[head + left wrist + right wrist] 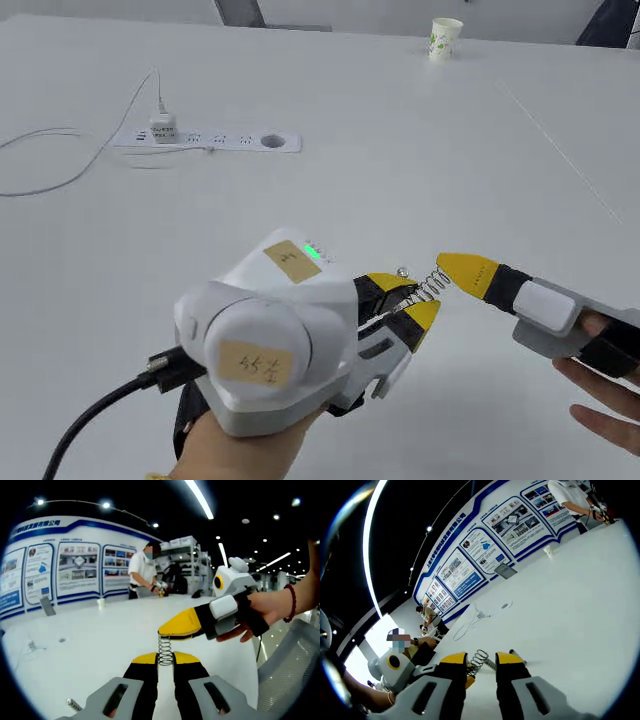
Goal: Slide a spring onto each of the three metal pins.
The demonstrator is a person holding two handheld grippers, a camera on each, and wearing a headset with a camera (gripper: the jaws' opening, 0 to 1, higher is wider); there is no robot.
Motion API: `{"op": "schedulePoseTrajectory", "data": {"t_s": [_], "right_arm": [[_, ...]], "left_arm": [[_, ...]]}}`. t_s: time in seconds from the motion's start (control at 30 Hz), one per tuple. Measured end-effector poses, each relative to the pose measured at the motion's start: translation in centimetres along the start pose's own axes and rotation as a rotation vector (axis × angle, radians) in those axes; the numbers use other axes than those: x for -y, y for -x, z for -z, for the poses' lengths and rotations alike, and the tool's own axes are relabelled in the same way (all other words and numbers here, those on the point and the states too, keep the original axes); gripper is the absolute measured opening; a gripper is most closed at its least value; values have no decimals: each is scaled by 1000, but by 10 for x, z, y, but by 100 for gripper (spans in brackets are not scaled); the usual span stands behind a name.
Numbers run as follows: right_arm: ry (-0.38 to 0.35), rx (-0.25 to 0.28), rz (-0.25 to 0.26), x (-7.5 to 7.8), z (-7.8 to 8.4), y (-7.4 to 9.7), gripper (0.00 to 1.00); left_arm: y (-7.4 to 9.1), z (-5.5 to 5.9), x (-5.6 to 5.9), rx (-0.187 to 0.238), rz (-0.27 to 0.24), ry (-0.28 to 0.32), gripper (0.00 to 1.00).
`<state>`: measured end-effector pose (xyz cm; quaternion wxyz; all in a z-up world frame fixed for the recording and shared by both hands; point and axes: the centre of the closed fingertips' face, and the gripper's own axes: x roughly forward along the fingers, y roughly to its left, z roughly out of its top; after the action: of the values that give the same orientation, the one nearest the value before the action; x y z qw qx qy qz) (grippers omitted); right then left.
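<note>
Two tan labels (291,260) on the left gripper (410,298) carry handwriting, which is not legible. The spring (431,283) is held above the white table (380,170), bridging both grippers. The left jaws are clamped on its lower end. The right gripper (455,266) flanks the other end — whether it pinches cannot be told.

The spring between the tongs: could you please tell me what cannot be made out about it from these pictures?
Pin: head view, too small; the spring's coils hide whether one runs inside.
Left gripper: left gripper view; the spring's foot sinks between its tongs, so what they clamp is hidden.
Right gripper: right gripper view; pinching or just flanking the spring, unclear.
Small metal piece: left gripper view, cut off by the gripper body.
</note>
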<state>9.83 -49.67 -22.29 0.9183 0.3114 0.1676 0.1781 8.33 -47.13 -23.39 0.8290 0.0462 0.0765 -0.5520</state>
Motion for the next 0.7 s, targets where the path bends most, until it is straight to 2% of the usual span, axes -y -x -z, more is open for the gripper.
{"op": "schedulePoseTrajectory", "data": {"t_s": [0.1,0.13,0.23,0.3,0.7], "right_arm": [[-21,-2,-13,-3,0,-1,20],[-34,-3,-21,-4,0,-1,20],[-63,0,-39,-7,-1,-1,17],[-94,-11,-53,-9,0,-1,17],[-160,-25,-108,-20,2,-5,13]], "left_arm": [[2,-4,0,23,2,17,10],[3,-5,0,32,6,43,10],[5,-4,-2,37,9,60,10],[8,-5,-3,42,13,63,10],[13,-10,-1,68,24,54,10]]}}
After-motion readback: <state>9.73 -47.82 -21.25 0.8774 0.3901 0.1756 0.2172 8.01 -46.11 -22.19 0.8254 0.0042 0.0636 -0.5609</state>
